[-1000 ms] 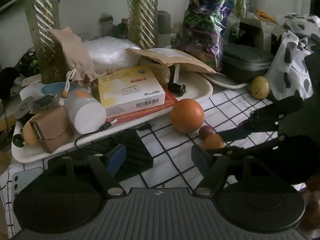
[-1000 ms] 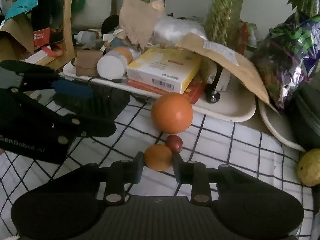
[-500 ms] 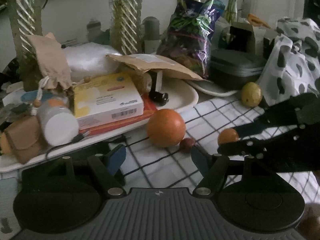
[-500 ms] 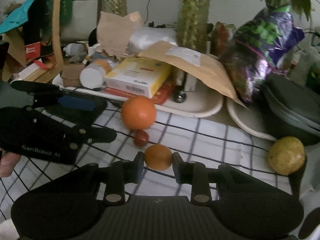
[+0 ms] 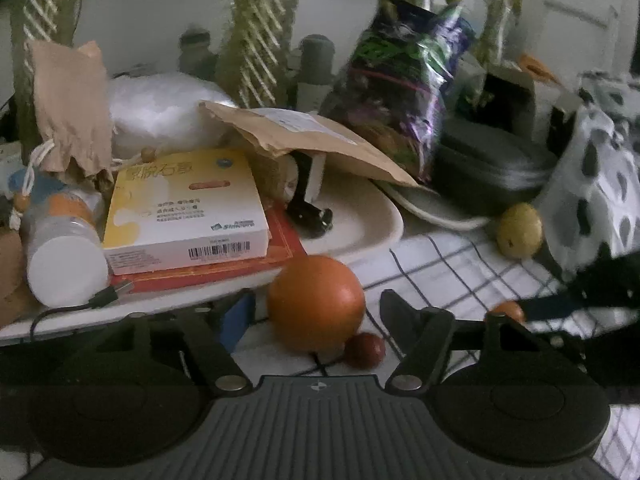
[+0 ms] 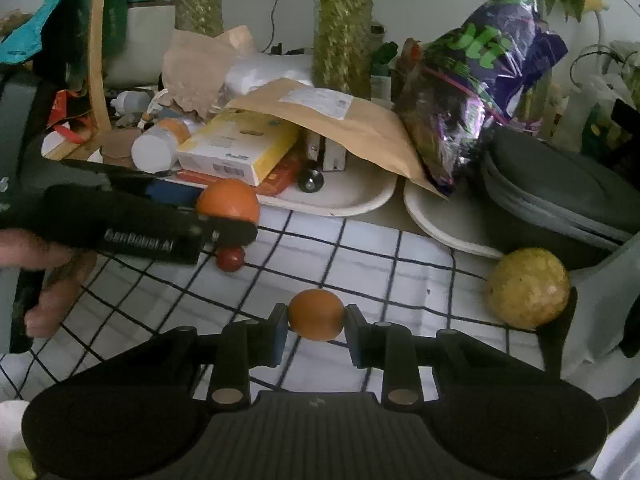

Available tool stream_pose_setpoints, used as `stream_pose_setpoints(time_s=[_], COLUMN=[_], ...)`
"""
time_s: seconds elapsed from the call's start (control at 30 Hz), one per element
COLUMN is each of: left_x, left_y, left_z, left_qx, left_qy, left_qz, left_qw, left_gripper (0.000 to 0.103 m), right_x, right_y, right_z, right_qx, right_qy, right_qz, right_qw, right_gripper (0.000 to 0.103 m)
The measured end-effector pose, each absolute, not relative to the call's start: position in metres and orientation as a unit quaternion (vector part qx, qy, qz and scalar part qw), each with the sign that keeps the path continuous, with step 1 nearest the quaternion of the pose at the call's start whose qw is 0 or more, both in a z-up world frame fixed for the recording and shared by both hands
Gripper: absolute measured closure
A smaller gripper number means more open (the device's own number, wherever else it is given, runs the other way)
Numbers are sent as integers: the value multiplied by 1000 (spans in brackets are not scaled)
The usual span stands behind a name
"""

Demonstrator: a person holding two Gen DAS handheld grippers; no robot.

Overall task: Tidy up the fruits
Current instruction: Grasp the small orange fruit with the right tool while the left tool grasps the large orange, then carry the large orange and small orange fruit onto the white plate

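My right gripper (image 6: 316, 326) is shut on a small orange fruit (image 6: 316, 314) and holds it above the checked cloth (image 6: 360, 256); the fruit also shows in the left wrist view (image 5: 507, 312). My left gripper (image 5: 316, 312) is open around a large orange (image 5: 316, 302), which rests on the cloth between its fingers and shows in the right wrist view (image 6: 228, 202). A small red fruit (image 5: 365, 350) lies next to the orange, also in the right wrist view (image 6: 231, 258). A yellow-green fruit (image 6: 528, 286) sits at the right, by a dark case.
A cluttered white tray (image 5: 372, 236) with a yellow box (image 5: 186, 216), a white bottle (image 5: 64, 256) and a brown envelope (image 6: 340, 120) stands behind the orange. A white plate (image 6: 440, 220), a purple bag (image 6: 480, 80) and a dark case (image 6: 560, 196) stand at the right.
My right gripper has lifted the small orange fruit and carried it right, away from the large orange. My left gripper has moved forward so its fingers flank the large orange.
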State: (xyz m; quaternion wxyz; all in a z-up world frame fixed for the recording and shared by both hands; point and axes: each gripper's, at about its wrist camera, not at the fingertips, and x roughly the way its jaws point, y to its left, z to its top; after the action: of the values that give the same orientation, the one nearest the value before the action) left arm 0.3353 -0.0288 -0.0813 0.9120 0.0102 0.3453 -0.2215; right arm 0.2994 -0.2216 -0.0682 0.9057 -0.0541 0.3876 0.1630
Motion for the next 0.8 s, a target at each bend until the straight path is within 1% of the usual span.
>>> stream_pose_setpoints(time_s=[0.03, 0.13, 0.53, 0.8], left_x=[338, 340, 325, 295], left_y=[-28, -27, -28, -24], left_z=[-81, -80, -52, -33], left_qx=[3, -8, 21, 44], left_qy=[346, 354, 348, 347], left_qz=[-223, -226, -237, -237], left_qw=[911, 908, 907, 906], left_gripper=[51, 52, 52, 52], right_x=[299, 299, 283, 260], right_y=[-223, -226, -236, -236], right_z=[-69, -70, -55, -39], right_qx=[-55, -54, -31, -20], right_qy=[388, 389, 375, 365], right_qz=[161, 157, 145, 148], right_qw=[906, 906, 915, 919], right_gripper=[72, 71, 72, 72])
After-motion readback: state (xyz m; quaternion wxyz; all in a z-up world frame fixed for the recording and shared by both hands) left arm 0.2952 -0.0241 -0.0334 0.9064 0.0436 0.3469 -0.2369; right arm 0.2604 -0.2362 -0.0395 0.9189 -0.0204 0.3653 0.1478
